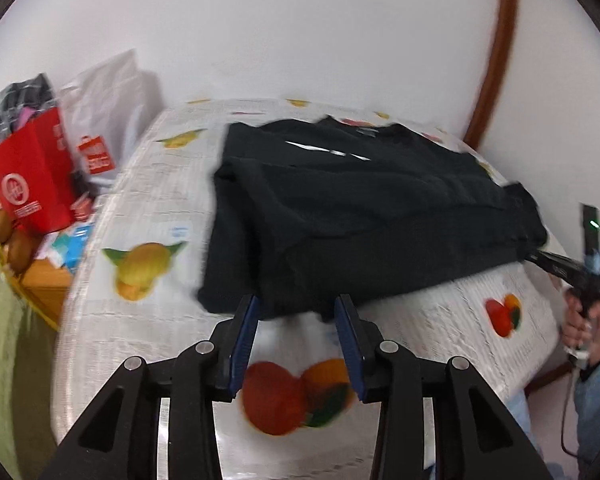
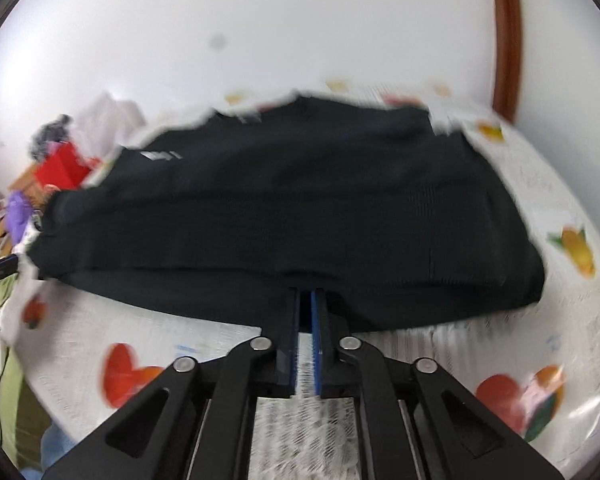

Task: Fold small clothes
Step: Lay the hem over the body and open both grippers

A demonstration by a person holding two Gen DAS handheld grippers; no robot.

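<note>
On the table, under a fruit-print cover, a black shirt, partly folded, white mark near its far edge, one layer doubled over along the near side. Left gripper just short of the shirt's near hem, blue pads apart, nothing pinched between them, cloth edge only in line with the tips. Seen from the left wrist, right gripper reaching in from the right, its tip at the shirt's right corner, a hand round its handle, blue sleeve below. From the right wrist, right gripper with pads nearly together, closed on the near hem of the shirt; a thin slit visible lower down between the pads, cloth dark at the tips. Both views blurred, so fold lines hard to trace. Beyond the table's left end, a red bag, a pale plastic bag behind it, mixed clutter below. Behind all, a white wall and a curved brown frame at the right.
</note>
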